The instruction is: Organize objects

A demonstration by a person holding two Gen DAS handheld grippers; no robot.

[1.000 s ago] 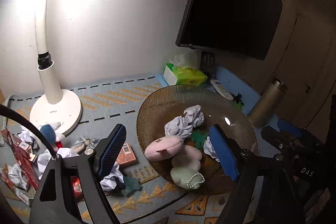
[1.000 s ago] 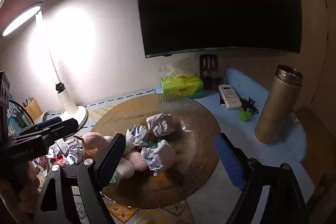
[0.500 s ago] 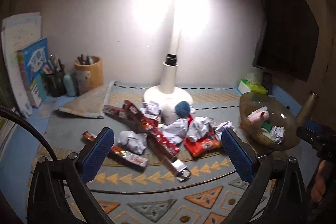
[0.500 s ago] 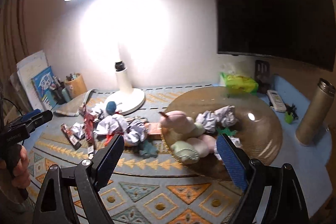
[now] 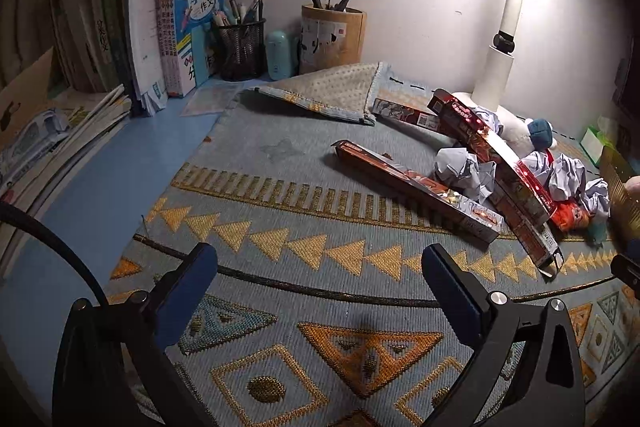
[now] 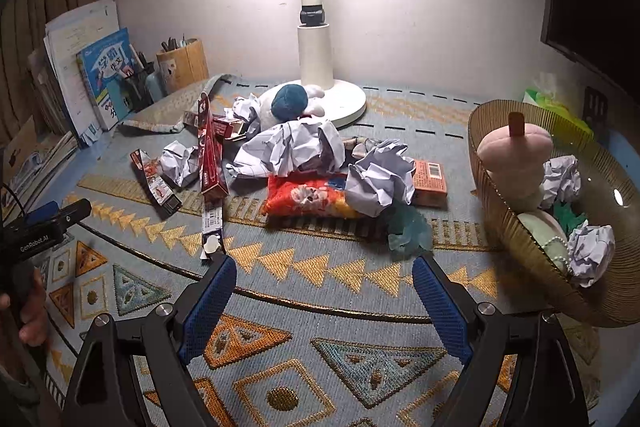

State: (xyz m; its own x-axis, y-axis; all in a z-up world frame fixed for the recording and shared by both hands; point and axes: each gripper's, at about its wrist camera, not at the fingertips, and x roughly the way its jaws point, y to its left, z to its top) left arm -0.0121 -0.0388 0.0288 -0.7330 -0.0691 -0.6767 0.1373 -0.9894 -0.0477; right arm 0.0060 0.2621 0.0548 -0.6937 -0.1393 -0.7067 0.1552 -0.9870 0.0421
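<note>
A heap of clutter lies on the patterned mat (image 6: pixel 320 307): crumpled paper balls (image 6: pixel 296 147), an orange-red snack bag (image 6: pixel 304 199), a small orange box (image 6: pixel 432 179), a teal scrap (image 6: pixel 408 227) and long red boxes (image 6: pixel 208 151). At the right, the gold ribbed bowl (image 6: pixel 516 239) holds a pink plush (image 6: pixel 512 151) and more paper balls. My right gripper (image 6: pixel 324 271) hangs open over bare mat just in front of the heap. My left gripper (image 5: pixel 320 275) is open and empty over the mat, the red boxes (image 5: pixel 416 187) and paper (image 5: pixel 460 167) beyond it to the right.
A white desk lamp (image 6: pixel 316 67) stands behind the heap, a blue-headed plush (image 6: pixel 288 101) against its base. Books (image 5: pixel 192 27), a mesh pen cup (image 5: pixel 240 47) and a wooden holder (image 5: pixel 332 39) line the back left. A mat corner (image 5: pixel 332 91) is folded over. A hand (image 6: pixel 28 311) holds the left gripper.
Both views have swung left from the bowl and dropped toward the mat. The left jaws have spread wider; the left view now faces the books and pen holders.
</note>
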